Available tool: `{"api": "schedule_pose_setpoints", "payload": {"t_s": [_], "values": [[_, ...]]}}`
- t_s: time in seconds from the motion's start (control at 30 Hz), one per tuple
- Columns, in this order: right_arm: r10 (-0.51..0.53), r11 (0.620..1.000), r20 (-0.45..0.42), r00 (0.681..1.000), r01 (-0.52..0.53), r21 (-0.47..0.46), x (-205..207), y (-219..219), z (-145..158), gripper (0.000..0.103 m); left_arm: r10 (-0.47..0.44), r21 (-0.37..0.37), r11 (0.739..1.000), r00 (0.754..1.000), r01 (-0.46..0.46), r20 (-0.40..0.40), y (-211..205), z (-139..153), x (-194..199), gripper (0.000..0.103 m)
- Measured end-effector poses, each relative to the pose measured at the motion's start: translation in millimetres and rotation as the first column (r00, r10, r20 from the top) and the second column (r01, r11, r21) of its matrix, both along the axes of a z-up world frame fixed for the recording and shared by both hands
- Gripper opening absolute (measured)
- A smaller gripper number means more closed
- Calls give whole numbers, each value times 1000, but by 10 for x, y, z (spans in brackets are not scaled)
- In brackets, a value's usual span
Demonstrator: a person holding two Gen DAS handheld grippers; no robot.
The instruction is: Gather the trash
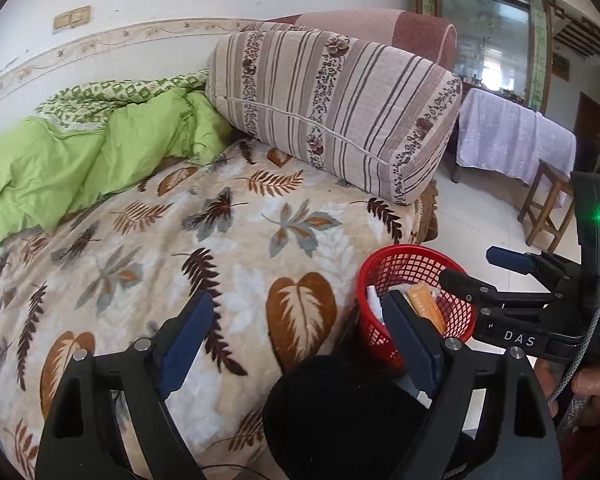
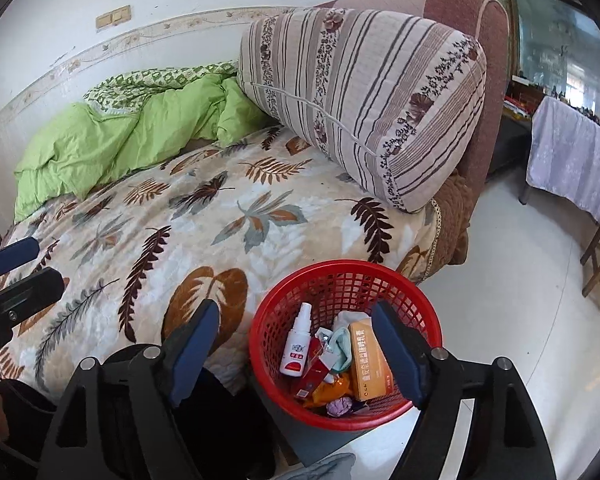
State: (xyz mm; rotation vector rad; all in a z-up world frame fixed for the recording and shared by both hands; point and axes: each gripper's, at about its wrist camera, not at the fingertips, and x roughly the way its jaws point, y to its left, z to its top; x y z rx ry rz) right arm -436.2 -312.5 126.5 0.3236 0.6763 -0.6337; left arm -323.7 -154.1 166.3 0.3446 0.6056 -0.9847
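Red mesh plastic, the basket [image 2: 345, 344] stands on the floor just beside the bed's leaf-print blanket [image 2: 204, 216]; inside it lie a white spray bottle [image 2: 297, 346], an orange box [image 2: 367, 360], a red packet [image 2: 314, 376] and crumpled wrappers [image 2: 332, 394]; my right gripper [image 2: 296, 356] hangs above the basket, jaws spread wide with nothing between the pads; my left gripper [image 1: 296, 344] hovers over the blanket's edge, jaws likewise released and empty; a striped cushion [image 1: 336, 108] and a green quilt [image 1: 100, 148] rest farther back on the bed.
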Motion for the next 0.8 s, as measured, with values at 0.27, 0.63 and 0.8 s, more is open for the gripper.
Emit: {"api": "schedule_pose_setpoints", "payload": {"t_s": [0.27, 0.63, 0.8], "values": [[6, 996, -31, 999, -9, -93, -5, 499, 27, 100, 150, 3, 989, 987, -151, 52, 552, -121, -93, 97], [34, 991, -43, 998, -39, -131, 43, 680, 62, 100, 296, 11, 954, 950, -298, 97, 735, -134, -3, 103], [37, 991, -46, 998, -43, -129, 88, 686, 61, 100, 297, -31, 955, 951, -295, 89, 791, -99, 14, 103]]}}
